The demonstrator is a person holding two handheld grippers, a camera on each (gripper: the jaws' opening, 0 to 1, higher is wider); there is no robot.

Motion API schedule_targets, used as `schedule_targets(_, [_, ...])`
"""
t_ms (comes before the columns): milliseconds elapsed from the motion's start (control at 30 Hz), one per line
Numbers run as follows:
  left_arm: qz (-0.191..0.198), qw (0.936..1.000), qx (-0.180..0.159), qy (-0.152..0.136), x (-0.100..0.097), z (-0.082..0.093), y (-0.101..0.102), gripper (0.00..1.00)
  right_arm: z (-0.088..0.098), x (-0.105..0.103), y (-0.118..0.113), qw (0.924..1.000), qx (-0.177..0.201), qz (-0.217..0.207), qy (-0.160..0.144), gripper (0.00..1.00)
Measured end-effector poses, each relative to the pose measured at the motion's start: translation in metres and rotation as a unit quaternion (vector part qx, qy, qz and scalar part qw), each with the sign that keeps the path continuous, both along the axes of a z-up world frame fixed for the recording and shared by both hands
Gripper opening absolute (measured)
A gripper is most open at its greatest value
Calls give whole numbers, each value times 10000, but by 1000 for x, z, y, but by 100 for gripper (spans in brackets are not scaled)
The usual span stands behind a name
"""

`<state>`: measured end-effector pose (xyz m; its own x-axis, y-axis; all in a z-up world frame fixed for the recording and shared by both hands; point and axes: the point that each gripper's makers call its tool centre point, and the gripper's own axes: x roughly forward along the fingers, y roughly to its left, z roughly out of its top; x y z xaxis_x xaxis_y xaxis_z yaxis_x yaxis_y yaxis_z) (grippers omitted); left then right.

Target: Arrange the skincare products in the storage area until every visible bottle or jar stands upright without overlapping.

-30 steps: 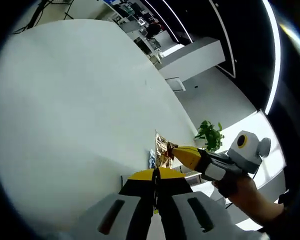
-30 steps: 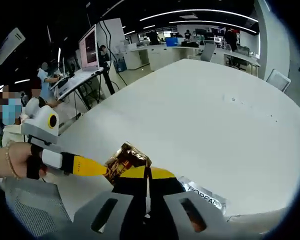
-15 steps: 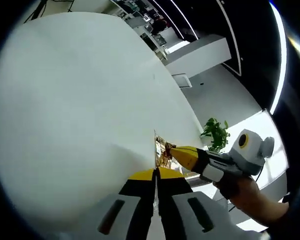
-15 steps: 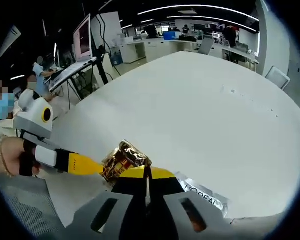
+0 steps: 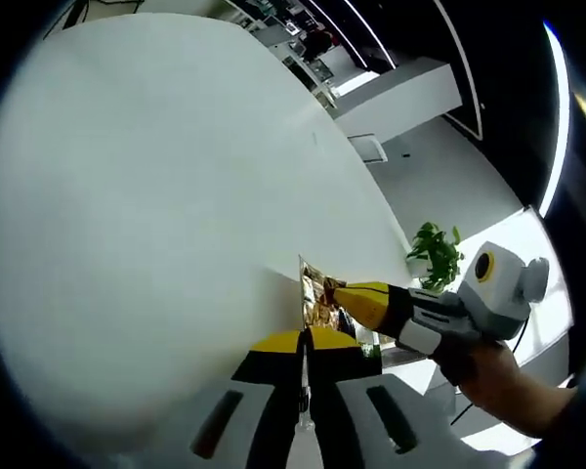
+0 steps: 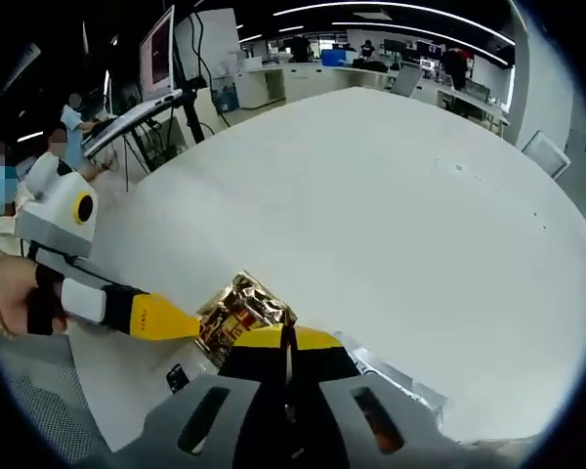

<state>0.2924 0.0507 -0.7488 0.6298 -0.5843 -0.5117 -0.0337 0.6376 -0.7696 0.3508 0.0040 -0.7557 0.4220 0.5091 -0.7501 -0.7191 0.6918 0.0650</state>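
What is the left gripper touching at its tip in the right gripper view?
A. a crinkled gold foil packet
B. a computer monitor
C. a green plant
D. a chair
A: the left gripper has its yellow tip against the crinkled gold foil packet on the white table.

Light: bright, from ceiling strips [image 6: 400, 12] (thin white lines)
Table [image 5: 146, 195]: near washed-out
Edges: strong fisheye bending
Focus: sharp centrally

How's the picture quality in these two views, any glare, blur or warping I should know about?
Left gripper view: strong fisheye warp bulges the white table like a dome, with bright window glare at the right and soft edges. Right gripper view: the same curved warp, ceiling light strips bent into arcs, the crinkled gold packet glints, and the far office is dim and soft.
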Motion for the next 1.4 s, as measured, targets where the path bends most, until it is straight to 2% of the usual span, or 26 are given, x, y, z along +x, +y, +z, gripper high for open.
schedule_targets(300, [-127,9997,203,19,2,-8,0,0,-12,2,-1,9998,-161,95,23,1])
schedule_targets(533, [-183,9994,302,4,5,-12,0,0,-14,3,-3,9996,-262,133,-14,1])
schedule_targets(633, [-247,9990,361,-104,7,-10,0,0,-13,4,-3,9996,-262,120,-33,1])
schedule_targets(700, [-362,9976,543,-235,8,-9,0,0,-13,5,-3,9996,-279,93,-43,1])
schedule_targets(800, [-605,9921,989,-472,11,-11,5,0,-13,8,-3,9995,-310,74,-66,1])
schedule_targets(867, [-790,9861,1321,-626,15,-12,10,0,-13,8,-4,9995,-299,39,-56,1])
schedule_targets(933, [-976,9784,1568,-927,16,-6,9,0,-13,8,-3,9996,-280,33,-44,1])
schedule_targets(967, [-1081,9716,1816,-1061,19,-7,14,0,-13,8,-3,9995,-292,69,-69,1])
schedule_targets(1000, [-1116,9685,1898,-1167,22,-6,15,0,-13,8,-3,9995,-298,82,-74,1])
schedule_targets(1033, [-1299,9584,2056,-1495,26,5,8,0,-14,8,-3,9995,-302,97,-74,1])
schedule_targets(1133, [-1711,9406,2283,-1838,33,11,-1,0,-14,9,-3,9992,-343,190,-92,1])
schedule_targets(1200, [-2053,9222,2570,-2034,38,10,-7,1,-15,9,-4,9990,-368,239,-101,1])
schedule_targets(1233, [-2276,9081,2773,-2161,40,9,-13,1,-15,9,-4,9987,-390,314,-119,1])
schedule_targets(1267, [-2337,9035,2832,-2212,41,9,-14,3,-15,8,-3,9985,-397,346,-123,1])
schedule_targets(1300, [-2464,8957,2894,-2308,43,8,-19,4,-15,8,-3,9984,-407,369,-125,1])
schedule_targets(1333, [-2537,8920,2898,-2366,45,7,-23,5,-15,7,-3,9979,-438,456,-136,1])
schedule_targets(1367, [-2550,8924,2861,-2383,46,7,-27,7,-16,7,-3,9977,-450,495,-146,1])
schedule_targets(1400, [-2616,8887,2900,-2401,47,5,-29,9,-16,7,-4,9976,-452,501,-150,1])
